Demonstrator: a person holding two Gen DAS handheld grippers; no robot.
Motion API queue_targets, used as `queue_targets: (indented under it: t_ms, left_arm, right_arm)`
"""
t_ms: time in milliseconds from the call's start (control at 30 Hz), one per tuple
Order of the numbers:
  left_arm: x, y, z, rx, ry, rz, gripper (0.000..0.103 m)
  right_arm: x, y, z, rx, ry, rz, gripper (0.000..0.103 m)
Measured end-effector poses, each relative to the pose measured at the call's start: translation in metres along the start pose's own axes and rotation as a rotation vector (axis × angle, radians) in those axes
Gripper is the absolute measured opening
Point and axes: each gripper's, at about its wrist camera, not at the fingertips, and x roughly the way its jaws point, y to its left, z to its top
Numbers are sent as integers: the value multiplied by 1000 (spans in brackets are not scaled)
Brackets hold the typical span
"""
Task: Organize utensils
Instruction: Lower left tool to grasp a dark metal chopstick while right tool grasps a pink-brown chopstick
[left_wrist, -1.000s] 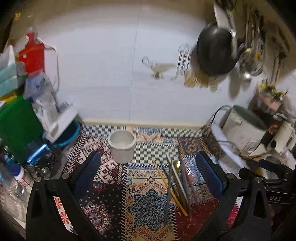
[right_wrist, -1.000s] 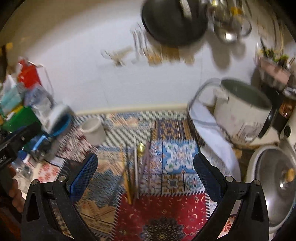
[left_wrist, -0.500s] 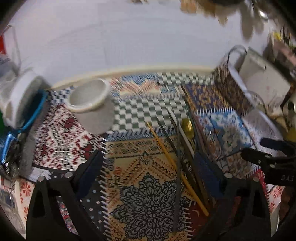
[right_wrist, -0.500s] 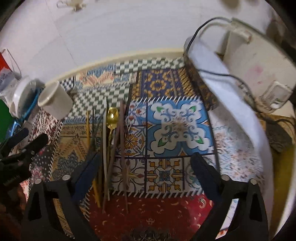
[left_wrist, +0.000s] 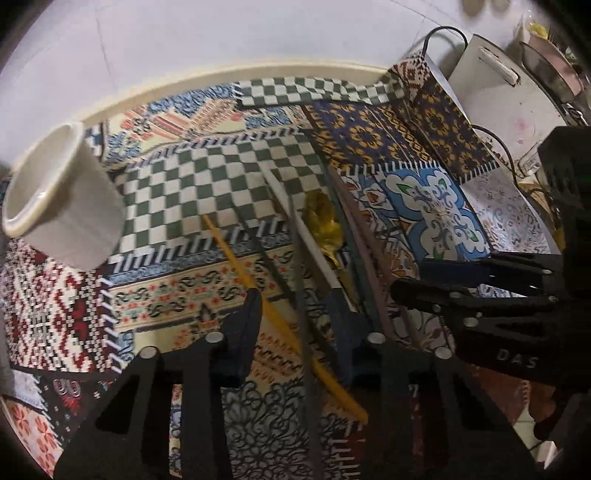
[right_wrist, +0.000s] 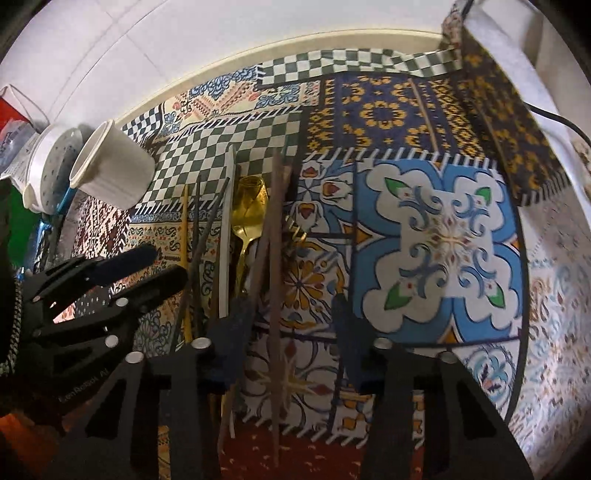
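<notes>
Several utensils lie in a bundle on the patterned cloth (left_wrist: 207, 177): a yellow chopstick (left_wrist: 236, 258), a grey chopstick (left_wrist: 297, 258), a white chopstick (left_wrist: 314, 240), a gold spoon (left_wrist: 325, 225) and brown chopsticks (right_wrist: 275, 258). A white cup (left_wrist: 62, 206) stands to their left. My left gripper (left_wrist: 293, 299) hangs low over the bundle, its jaws closing. The yellow and grey chopsticks lie between the pads, untouched. My right gripper (right_wrist: 291, 301) is closing too, with the brown chopsticks in its gap and its pads off them. In each wrist view the other gripper shows at the side.
A white rice cooker (left_wrist: 491, 96) with a black cord (left_wrist: 439, 33) stands at the back right, on the cloth's raised edge. A white perforated lid (right_wrist: 48, 173) and clutter sit left of the cup (right_wrist: 110, 173). The white wall runs behind.
Both grippers have dropped towards the utensils and tipped downward. Their jaws have narrowed from wide open, and each now straddles chopsticks in the bundle.
</notes>
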Motion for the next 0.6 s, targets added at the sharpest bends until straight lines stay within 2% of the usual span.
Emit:
queue_targets:
  t_ms: [133, 433, 600]
  left_arm:
    - [4, -1, 2, -2, 33, -20, 25]
    - [15, 8, 5, -55, 92, -57, 13]
    - [18, 7, 4, -77, 102, -75, 7]
  right_arm:
    - [7, 1, 9, -18, 17, 15, 19]
    - [19, 1, 18, -22, 44, 38, 15]
    - [22, 2, 21, -36, 41, 40, 7]
